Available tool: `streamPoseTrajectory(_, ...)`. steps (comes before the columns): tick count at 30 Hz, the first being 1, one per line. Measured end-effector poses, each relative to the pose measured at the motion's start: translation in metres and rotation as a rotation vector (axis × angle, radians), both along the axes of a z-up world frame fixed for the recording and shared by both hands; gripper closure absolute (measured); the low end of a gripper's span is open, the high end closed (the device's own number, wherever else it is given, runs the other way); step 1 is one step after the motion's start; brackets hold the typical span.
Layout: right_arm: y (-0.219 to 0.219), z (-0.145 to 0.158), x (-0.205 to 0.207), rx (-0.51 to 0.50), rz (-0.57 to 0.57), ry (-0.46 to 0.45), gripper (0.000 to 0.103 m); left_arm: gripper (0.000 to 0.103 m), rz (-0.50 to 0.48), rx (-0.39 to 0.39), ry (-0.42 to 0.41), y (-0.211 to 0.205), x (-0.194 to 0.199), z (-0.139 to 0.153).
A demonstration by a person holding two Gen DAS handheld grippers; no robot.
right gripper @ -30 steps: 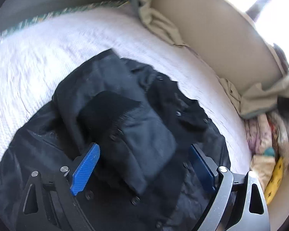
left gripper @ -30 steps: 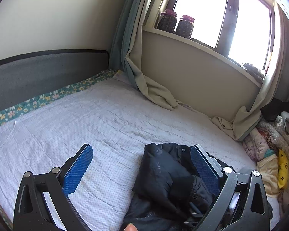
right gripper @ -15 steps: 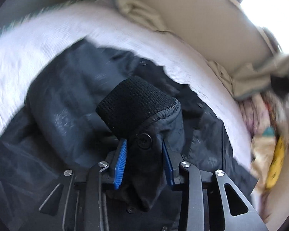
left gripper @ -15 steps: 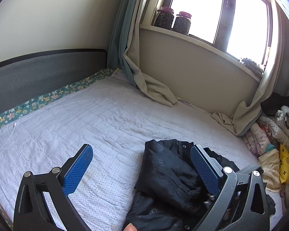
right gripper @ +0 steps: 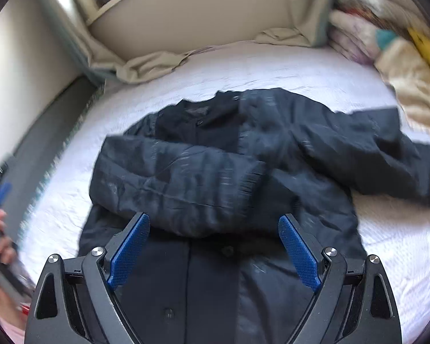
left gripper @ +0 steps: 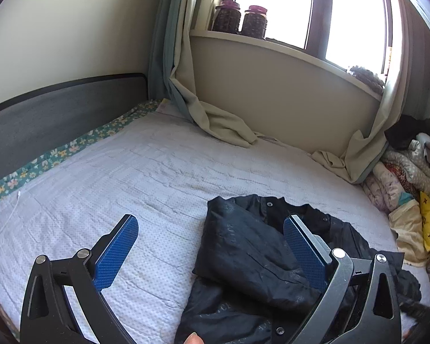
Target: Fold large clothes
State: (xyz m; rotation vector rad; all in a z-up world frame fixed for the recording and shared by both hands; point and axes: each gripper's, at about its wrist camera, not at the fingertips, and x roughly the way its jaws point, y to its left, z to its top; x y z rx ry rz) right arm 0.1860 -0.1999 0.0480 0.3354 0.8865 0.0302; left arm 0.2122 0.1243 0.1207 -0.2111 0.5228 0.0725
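A large black button-up jacket (right gripper: 215,172) lies on the white bedsheet (right gripper: 272,68). Its left sleeve is folded across the chest, its right sleeve lies out to the right. My right gripper (right gripper: 213,252) is open and empty, above the jacket's lower front. My left gripper (left gripper: 212,255) is open and empty, above the sheet at the jacket's left edge (left gripper: 243,252). The right wrist view is blurred by motion.
A grey headboard (left gripper: 57,109) runs along the left. Beige curtains (left gripper: 223,123) hang onto the bed under the window sill, which holds two jars (left gripper: 240,18). A pile of folded bedding and clothes (left gripper: 407,177) sits at the right edge of the bed.
My right gripper had shut on the jacket's sleeve cuff, has let it go folded across the chest, and has pulled back open. My left gripper has barely moved.
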Motion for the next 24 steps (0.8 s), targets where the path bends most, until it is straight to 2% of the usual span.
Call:
streamPoseTrajectory(5, -0.04, 0.028, 0.004, 0.078, -0.053, -0.045, 0.012, 0.001, -0.019, 0.05, 0.008, -0.018, 0.001, -0.005)
streamPoseTrajectory(8, -0.059, 0.029, 0.023, 0.094, -0.037, -0.035, 0.012, 0.001, -0.033, 0.075, 0.016, -0.029, 0.004, -0.008)
streamPoseTrajectory(14, -0.087, -0.043, 0.047, 0.287, -0.064, 0.133, 0.016, 0.0, -0.054, 0.104, 0.036, -0.044, 0.007, -0.015)
streamPoseTrajectory(15, -0.09, -0.06, 0.049, 0.338, -0.092, 0.19, 0.017, 0.001, -0.059, 0.108, 0.038, -0.048, 0.008, -0.017)
streamPoseTrajectory(18, -0.095, -0.089, 0.054, 0.485, -0.123, 0.275, 0.018, 0.001, -0.068, 0.133, 0.054, -0.055, 0.012, -0.021)
streamPoseTrajectory(21, -0.097, -0.101, 0.055, 0.449, -0.161, 0.294, 0.018, 0.001, -0.074, 0.141, 0.071, -0.061, 0.016, -0.026)
streamPoseTrajectory(24, -0.094, -0.111, 0.058, 0.508, -0.151, 0.296, 0.018, 0.001, -0.072, 0.141, 0.083, -0.063, 0.019, -0.028)
